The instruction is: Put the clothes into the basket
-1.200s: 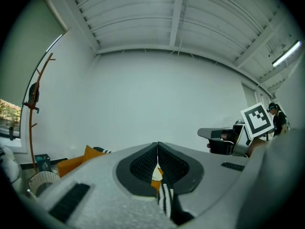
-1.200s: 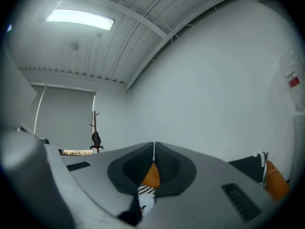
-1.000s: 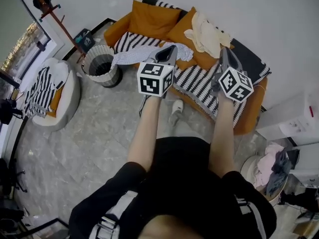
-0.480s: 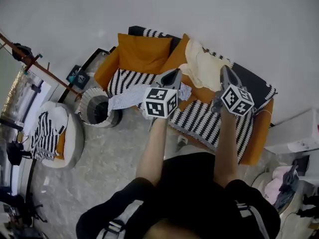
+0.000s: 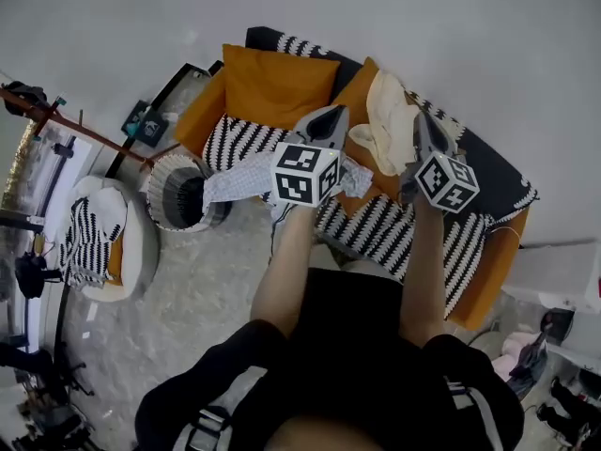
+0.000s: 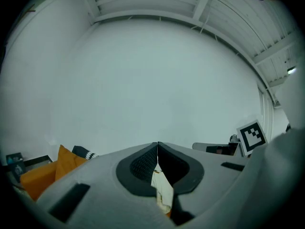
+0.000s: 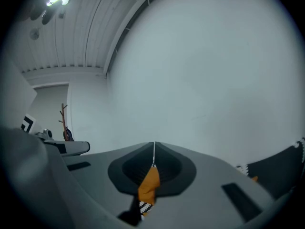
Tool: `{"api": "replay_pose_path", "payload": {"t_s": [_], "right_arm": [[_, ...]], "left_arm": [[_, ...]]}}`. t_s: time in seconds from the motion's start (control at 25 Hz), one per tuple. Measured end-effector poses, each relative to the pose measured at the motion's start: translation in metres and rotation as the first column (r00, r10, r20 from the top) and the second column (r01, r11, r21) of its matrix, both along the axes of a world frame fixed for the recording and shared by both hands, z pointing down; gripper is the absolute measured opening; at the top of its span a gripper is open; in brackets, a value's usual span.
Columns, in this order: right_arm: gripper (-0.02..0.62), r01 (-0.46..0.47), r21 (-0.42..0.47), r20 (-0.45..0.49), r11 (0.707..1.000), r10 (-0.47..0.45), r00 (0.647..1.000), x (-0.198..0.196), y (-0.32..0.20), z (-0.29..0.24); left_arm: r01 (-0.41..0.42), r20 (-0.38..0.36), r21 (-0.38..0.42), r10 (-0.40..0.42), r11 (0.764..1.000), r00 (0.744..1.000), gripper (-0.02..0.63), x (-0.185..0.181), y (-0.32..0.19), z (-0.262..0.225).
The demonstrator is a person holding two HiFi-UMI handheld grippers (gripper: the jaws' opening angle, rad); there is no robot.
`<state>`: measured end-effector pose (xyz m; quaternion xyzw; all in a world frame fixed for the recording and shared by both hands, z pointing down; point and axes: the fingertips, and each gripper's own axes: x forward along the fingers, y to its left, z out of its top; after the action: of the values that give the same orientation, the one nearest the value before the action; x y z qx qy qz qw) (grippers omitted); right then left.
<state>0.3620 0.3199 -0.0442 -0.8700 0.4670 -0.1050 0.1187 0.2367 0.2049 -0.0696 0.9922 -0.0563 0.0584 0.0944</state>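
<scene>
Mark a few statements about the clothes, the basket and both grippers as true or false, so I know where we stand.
1. The left gripper and the right gripper are both shut and hold nothing. True.
2. The pale grey garment is inside the basket. False: it lies on the seat of the sofa, at the end nearest the basket.
3. A cream garment lies over an orange cushion at the sofa's back. True.
4. The basket stands on the sofa. False: it stands on the floor, beside the sofa's end.
</scene>
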Motion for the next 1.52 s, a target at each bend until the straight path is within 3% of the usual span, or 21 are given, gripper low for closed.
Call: {"api": "replay_pose_path", "payload": {"t_s": [0.12, 0.32, 0.52, 0.68, 0.88, 1.2, 1.24, 1.28, 1.32, 1.4, 1.52], "right_arm": [[0.012, -0.027, -0.024, 0.026, 0.999, 0.028, 0.999, 0.01, -0.01, 0.013], [0.012, -0.16, -0.013, 0.074, 0.987, 0.161, 0.984, 0.06, 0.01, 0.022], [0.012, -0.198, -0.073, 0.124, 0.978, 0.205, 0.971, 0.081, 0.017, 0.059], [0.012, -0.207, -0.16, 0.184, 0.965, 0.235, 0.954, 0.095, 0.033, 0.114], [0.012, -0.191, -0.228, 0.25, 0.955, 0.247, 0.936, 0.095, 0.047, 0.176], [0.02, -0.143, -0.313, 0.269, 0.939, 0.232, 0.935, 0.121, 0.059, 0.266], [0.056, -0.131, -0.321, 0.275, 0.938, 0.225, 0.935, 0.125, 0.058, 0.273], [0.158, -0.115, -0.335, 0.284, 0.935, 0.216, 0.934, 0.127, 0.058, 0.282], [0.216, -0.096, -0.354, 0.289, 0.93, 0.207, 0.935, 0.128, 0.058, 0.29], [0.244, -0.067, -0.404, 0.278, 0.912, 0.193, 0.941, 0.135, 0.06, 0.307], [0.268, -0.06, -0.473, 0.238, 0.879, 0.192, 0.952, 0.155, 0.065, 0.329]], "left_arm": [[-0.027, 0.035, -0.029, 0.028, 0.999, 0.999, 0.009, 0.02, -0.022, 0.013], [-0.074, 0.085, -0.049, 0.078, 0.996, 0.993, 0.009, 0.071, -0.039, 0.032], [-0.093, 0.151, -0.104, 0.108, 0.99, 0.983, 0.009, 0.114, -0.041, 0.079], [-0.148, 0.221, -0.169, 0.184, 0.974, 0.958, 0.009, 0.146, -0.019, 0.136], [-0.212, 0.313, -0.195, 0.266, 0.958, 0.912, 0.011, 0.164, 0.003, 0.194], [-0.205, 0.401, -0.218, 0.279, 0.954, 0.872, 0.012, 0.193, 0.012, 0.278], [-0.207, 0.406, -0.214, 0.28, 0.955, 0.87, 0.029, 0.197, 0.013, 0.284], [-0.212, 0.413, -0.211, 0.284, 0.954, 0.865, 0.085, 0.201, 0.014, 0.291], [-0.217, 0.422, -0.209, 0.288, 0.953, 0.86, 0.143, 0.204, 0.015, 0.299], [-0.216, 0.442, -0.202, 0.286, 0.955, 0.85, 0.208, 0.213, 0.015, 0.315], [-0.186, 0.476, -0.195, 0.258, 0.963, 0.841, 0.252, 0.223, 0.008, 0.343]]}}
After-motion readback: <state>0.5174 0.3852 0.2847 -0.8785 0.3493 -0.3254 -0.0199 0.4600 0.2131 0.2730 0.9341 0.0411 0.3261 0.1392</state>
